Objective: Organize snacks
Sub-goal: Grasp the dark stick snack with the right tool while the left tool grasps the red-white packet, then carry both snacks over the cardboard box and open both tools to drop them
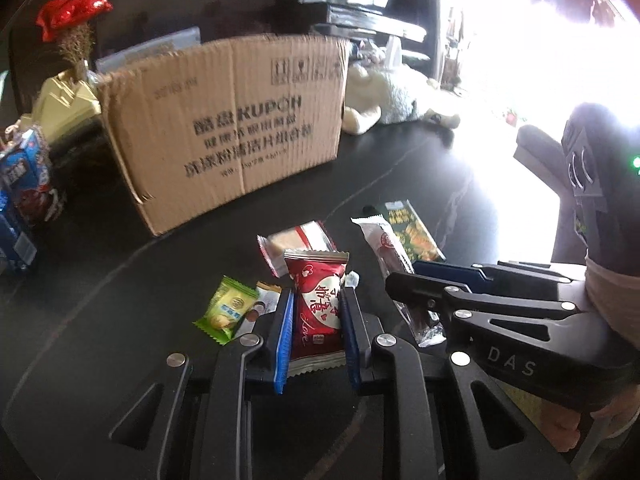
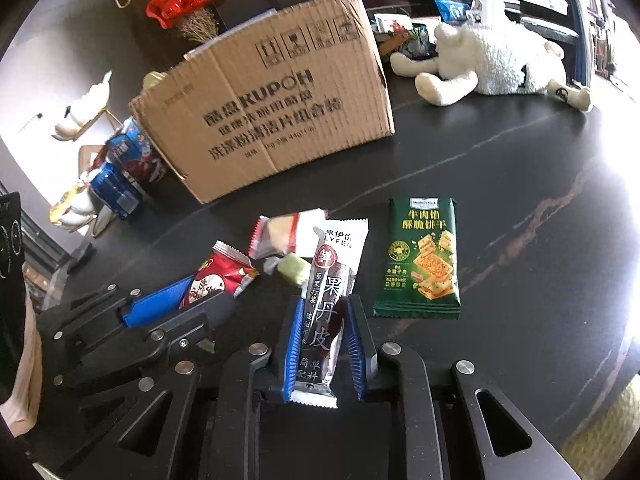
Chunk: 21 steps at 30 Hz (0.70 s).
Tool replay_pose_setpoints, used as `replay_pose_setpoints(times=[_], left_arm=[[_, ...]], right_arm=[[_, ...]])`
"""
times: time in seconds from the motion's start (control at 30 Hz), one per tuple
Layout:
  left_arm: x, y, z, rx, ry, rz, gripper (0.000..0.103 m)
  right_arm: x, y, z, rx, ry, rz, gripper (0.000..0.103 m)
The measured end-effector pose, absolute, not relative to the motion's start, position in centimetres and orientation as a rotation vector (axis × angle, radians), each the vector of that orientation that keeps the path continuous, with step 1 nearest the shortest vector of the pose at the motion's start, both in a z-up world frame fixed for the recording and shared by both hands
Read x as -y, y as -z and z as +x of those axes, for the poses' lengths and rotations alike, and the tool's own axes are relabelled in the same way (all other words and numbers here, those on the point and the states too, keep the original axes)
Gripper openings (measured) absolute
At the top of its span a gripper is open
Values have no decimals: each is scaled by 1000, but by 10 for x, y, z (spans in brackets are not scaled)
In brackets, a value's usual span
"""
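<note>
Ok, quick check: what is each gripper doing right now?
Left gripper: shut on the red snack packet.
Right gripper: shut on the long fruit-leather bar.

Both views are taken from just behind a gripper's fingers, angled down onto the dark, veined tabletop (image 2: 500,168) at close range. The left wrist view is faced toward the printed brown cardboard box (image 1: 240,128), with the right gripper (image 1: 404,276) seen at its right edge. The right wrist view is faced the same way, the left gripper (image 2: 160,300) at its left. The box (image 2: 280,104), the white plush toy (image 2: 496,60) and the scattered snack packets are shared.
</note>
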State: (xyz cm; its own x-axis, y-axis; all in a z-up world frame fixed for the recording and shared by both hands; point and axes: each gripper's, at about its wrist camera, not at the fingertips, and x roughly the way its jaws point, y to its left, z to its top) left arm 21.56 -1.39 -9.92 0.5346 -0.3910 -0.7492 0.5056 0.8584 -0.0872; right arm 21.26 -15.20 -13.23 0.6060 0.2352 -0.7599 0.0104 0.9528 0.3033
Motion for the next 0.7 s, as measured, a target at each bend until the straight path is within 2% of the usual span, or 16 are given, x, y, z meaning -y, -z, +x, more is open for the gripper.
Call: replay_pose_setpoints(times=[0.7], left_arm=[[-8, -4, 222, -711, 368, 56, 23]], right_arm=[[146, 30, 231, -769, -248, 237, 22]])
